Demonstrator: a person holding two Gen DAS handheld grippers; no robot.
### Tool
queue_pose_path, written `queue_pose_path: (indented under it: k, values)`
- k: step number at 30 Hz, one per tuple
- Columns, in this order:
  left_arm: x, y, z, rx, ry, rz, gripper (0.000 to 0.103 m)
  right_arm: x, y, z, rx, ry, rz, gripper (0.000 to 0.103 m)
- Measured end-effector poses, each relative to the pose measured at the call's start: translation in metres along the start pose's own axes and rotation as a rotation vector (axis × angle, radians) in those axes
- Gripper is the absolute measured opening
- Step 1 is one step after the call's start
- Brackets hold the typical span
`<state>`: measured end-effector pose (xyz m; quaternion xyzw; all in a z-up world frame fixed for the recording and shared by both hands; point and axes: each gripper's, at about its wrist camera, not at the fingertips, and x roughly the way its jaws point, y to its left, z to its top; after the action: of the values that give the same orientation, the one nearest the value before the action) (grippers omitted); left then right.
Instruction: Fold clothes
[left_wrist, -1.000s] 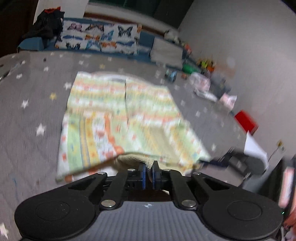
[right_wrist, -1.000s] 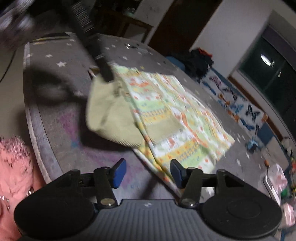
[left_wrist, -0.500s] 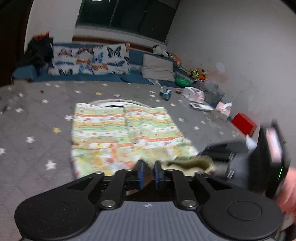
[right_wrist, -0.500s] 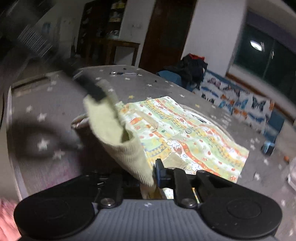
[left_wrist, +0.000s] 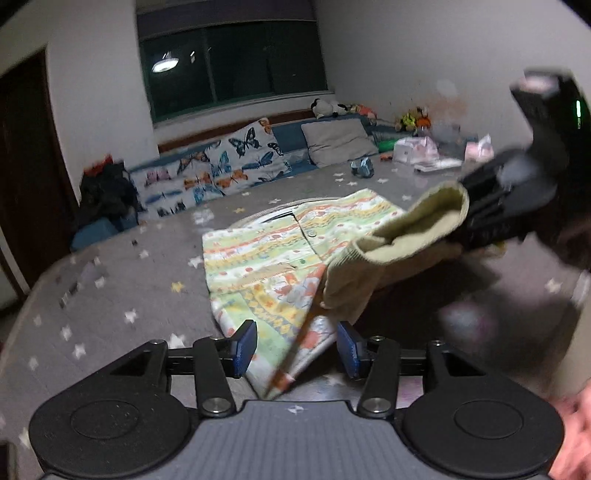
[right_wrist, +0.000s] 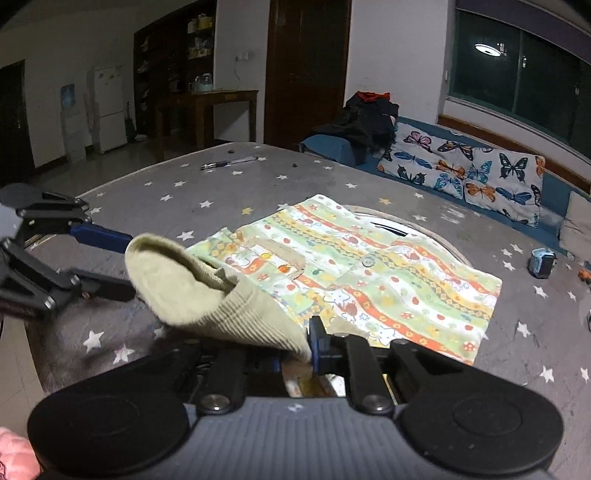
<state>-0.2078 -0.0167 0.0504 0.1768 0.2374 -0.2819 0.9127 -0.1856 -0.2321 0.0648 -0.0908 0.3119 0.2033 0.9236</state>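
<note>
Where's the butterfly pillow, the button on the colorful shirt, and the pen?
butterfly pillow (right_wrist: 469, 173), right wrist view, middle of its printed front.
button (right_wrist: 366, 262), right wrist view, its round face.
pen (right_wrist: 229, 162), right wrist view, mid-barrel.

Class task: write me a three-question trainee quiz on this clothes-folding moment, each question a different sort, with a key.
1. True or false: the left gripper is clamped on the patterned shirt.
2. What does the right gripper pinch? A) collar B) ribbed beige cuff C) button
3. Fill in: the grey cover under the shirt is printed with ____.
Key: 1 false, its fingers stand wide apart; 2 B; 3 stars.
</note>
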Motion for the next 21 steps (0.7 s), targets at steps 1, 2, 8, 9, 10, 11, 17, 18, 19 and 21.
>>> queue_pose_path:
  k: [1,2,8,9,10,11,17,18,19,21]
  values:
    - [0.004,-0.005,-0.002,0.038,-0.005,0.021,0.051,0.000,0.000,0.000,0.004,-0.003,-0.002,0.014]
    - [0.008,-0.010,-0.002,0.076,-0.010,0.034,0.051,0.001,0.000,0.001,0.009,-0.005,-0.004,0.014]
    - [0.027,-0.039,-0.012,0.269,-0.025,0.092,0.051,-0.002,0.002,0.004,0.026,-0.016,-0.009,0.013]
    - [0.030,-0.042,-0.014,0.299,-0.026,0.109,0.051,-0.002,0.002,0.004,0.029,-0.017,-0.010,0.013]
    - [0.032,-0.045,-0.015,0.321,-0.023,0.112,0.051,-0.002,0.001,0.005,0.032,-0.017,-0.011,0.013]
    - [0.032,-0.046,-0.016,0.329,-0.020,0.103,0.051,-0.002,0.000,0.005,0.034,-0.018,-0.013,0.013]
    - [0.035,-0.046,-0.017,0.332,-0.015,0.099,0.051,-0.003,-0.001,0.007,0.041,-0.021,-0.007,0.014]
    - [0.037,-0.045,-0.017,0.335,-0.010,0.108,0.051,-0.003,-0.001,0.007,0.041,-0.021,-0.008,0.013]
    - [0.039,-0.045,-0.018,0.339,-0.006,0.116,0.051,-0.003,0.000,0.007,0.041,-0.021,-0.009,0.013]
    - [0.044,-0.045,-0.020,0.352,0.003,0.129,0.051,-0.003,-0.001,0.007,0.048,-0.023,-0.009,0.013]
